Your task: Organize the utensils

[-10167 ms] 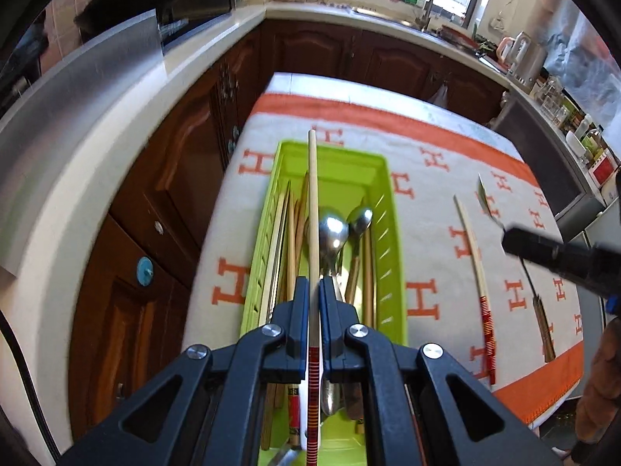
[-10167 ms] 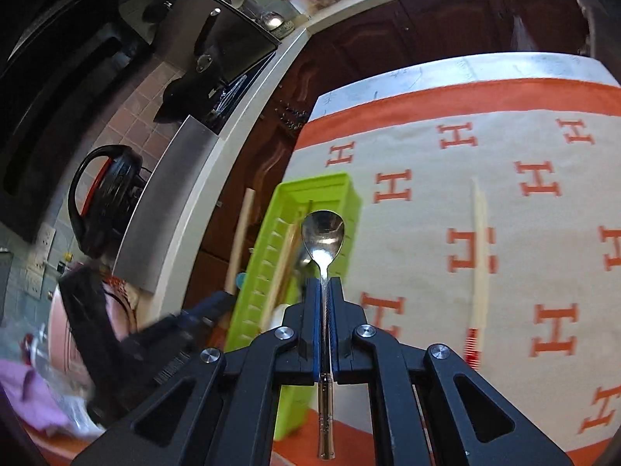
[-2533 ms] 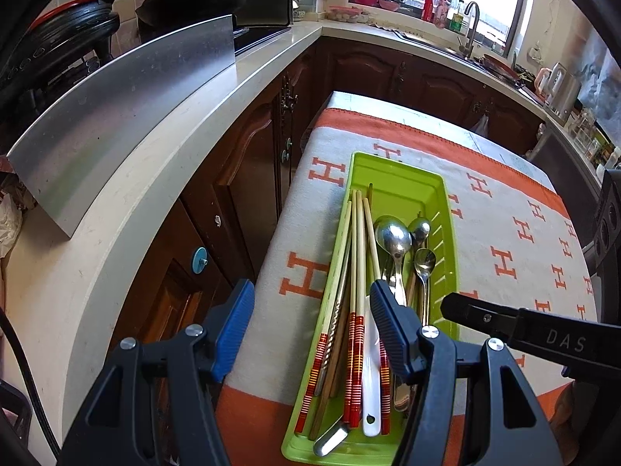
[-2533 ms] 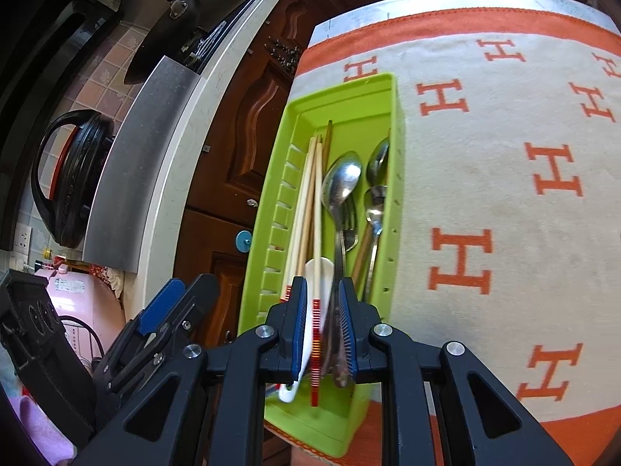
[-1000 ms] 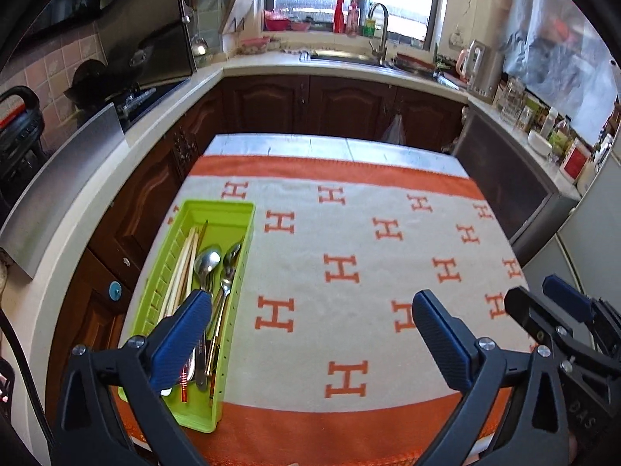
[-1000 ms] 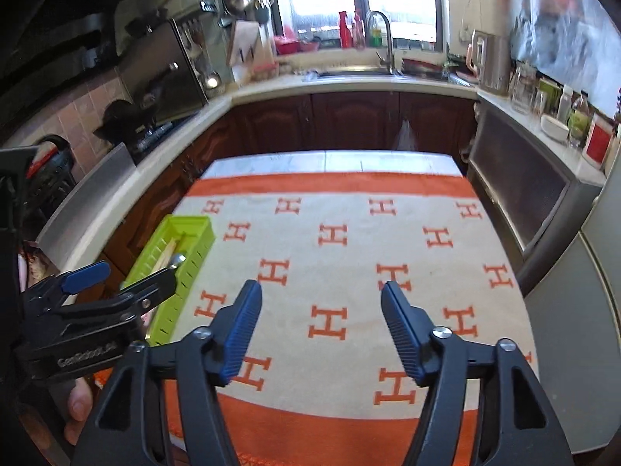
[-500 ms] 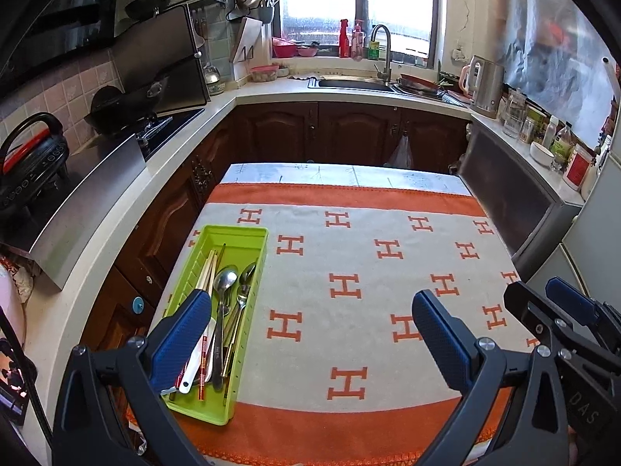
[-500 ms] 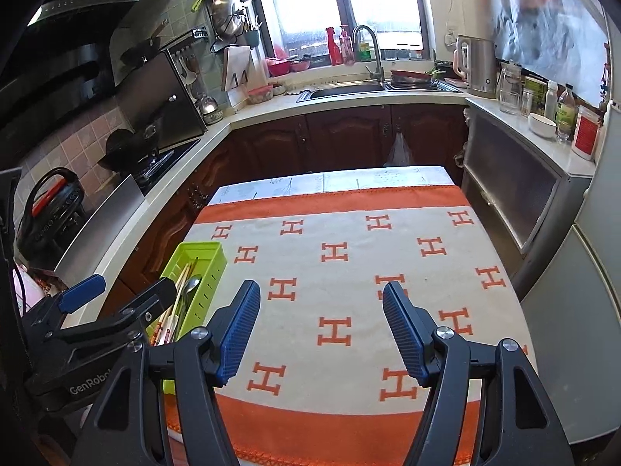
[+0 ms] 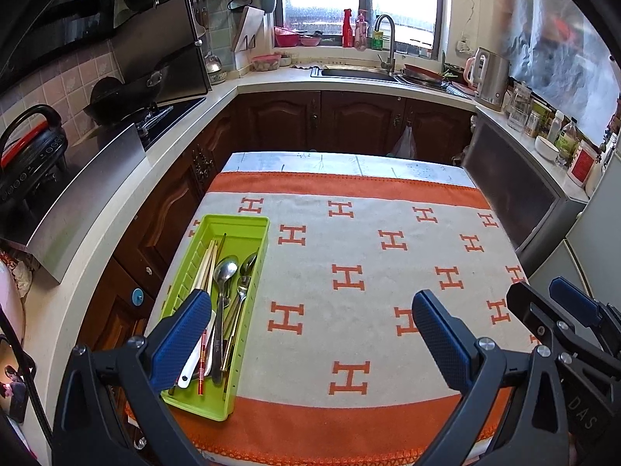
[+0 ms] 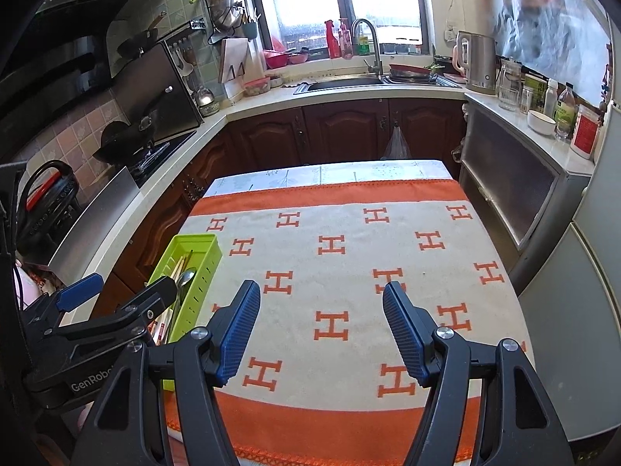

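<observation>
A lime-green utensil tray (image 9: 233,220) lies at the left front of the table on the orange-and-cream H-pattern cloth (image 9: 392,268). In it lie steel spoons (image 9: 226,270), red-banded chopsticks (image 9: 206,268) and a white spoon. My left gripper (image 9: 308,305) hovers wide open and empty above the cloth, its left finger over the tray's near end. My right gripper (image 10: 321,291) is open and empty over the front middle of the cloth. The right wrist view shows the tray (image 10: 196,239) at left, partly behind the left gripper (image 10: 124,291). In the left wrist view, the right gripper (image 9: 539,291) shows at the right edge.
A counter with a hob, wok (image 9: 116,97) and steel splash guard (image 9: 85,194) runs along the left. Sink and tap (image 10: 368,39) are at the back; a kettle (image 10: 475,58), bottles and a fridge (image 10: 590,291) stand on the right. Dark cabinets stand beyond the table.
Ten seconds ago the left gripper held a chopstick and the right a spoon; both now lie in the tray. Both grippers have opened and pulled back from the tray.
</observation>
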Tool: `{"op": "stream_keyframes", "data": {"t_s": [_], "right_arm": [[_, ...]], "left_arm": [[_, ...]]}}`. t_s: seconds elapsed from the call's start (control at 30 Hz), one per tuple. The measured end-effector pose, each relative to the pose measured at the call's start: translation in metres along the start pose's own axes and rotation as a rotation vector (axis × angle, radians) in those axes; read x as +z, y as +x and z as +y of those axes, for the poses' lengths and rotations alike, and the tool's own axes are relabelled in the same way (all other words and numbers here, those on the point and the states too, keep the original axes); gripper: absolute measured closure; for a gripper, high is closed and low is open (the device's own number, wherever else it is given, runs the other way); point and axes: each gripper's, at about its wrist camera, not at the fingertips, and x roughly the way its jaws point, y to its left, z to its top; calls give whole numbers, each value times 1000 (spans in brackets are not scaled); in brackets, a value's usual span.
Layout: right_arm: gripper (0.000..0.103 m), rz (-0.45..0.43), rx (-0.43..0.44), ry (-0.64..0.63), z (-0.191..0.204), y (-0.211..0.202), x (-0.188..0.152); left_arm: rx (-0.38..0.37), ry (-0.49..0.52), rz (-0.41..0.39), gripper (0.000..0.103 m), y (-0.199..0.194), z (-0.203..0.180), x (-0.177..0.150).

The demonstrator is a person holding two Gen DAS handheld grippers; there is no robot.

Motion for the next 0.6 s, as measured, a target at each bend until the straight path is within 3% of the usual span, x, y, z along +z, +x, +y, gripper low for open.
{"op": "stream_keyframes", "data": {"t_s": [0.6], "right_arm": [[36, 18, 6, 5, -2, 8, 0]], "left_arm": [[1, -2, 12, 1, 3, 2, -2]]}}
